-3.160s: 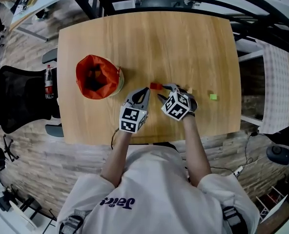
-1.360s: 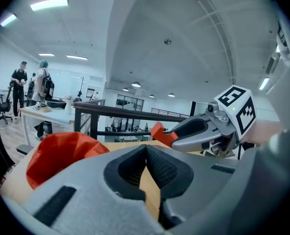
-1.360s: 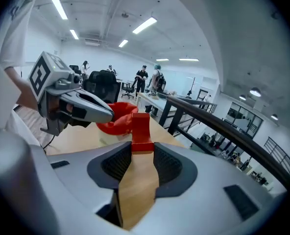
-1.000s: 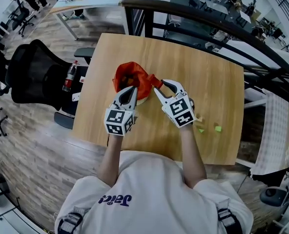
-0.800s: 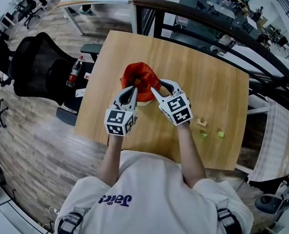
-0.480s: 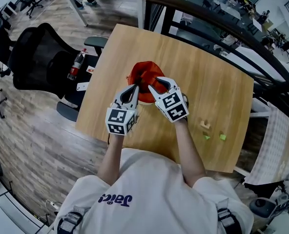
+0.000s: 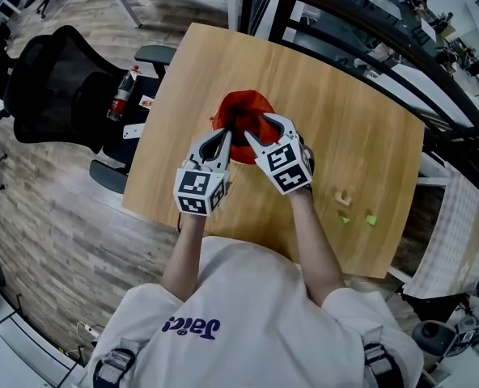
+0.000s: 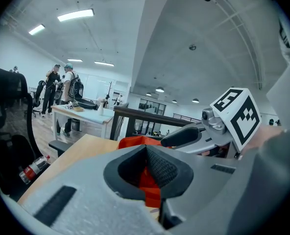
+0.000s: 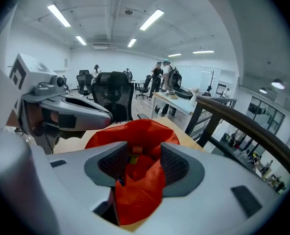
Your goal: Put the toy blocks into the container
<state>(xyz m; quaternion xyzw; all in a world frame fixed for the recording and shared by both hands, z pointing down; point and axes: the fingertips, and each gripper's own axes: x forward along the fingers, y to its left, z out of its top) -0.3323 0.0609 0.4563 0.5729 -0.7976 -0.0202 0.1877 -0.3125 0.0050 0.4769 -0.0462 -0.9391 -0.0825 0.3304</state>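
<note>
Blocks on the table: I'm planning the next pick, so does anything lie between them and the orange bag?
Nothing on the table does. Only the right gripper, jaws open over the orange bag, hangs between it and the three blocks.

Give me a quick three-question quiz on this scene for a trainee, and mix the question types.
1. True or false: the grey two-jaw right gripper grips a toy block.
2. How many small toy blocks lie on the light wooden table, outside the orange-red fabric bag?
3. For the person, those blocks lie on which side of the bag? A right; B left; C beyond it.
Key: 1 false: its jaws have just been opening and stand apart over the bag, nothing gripped between them. 2 three: one tan, two green. 3 A.
</note>
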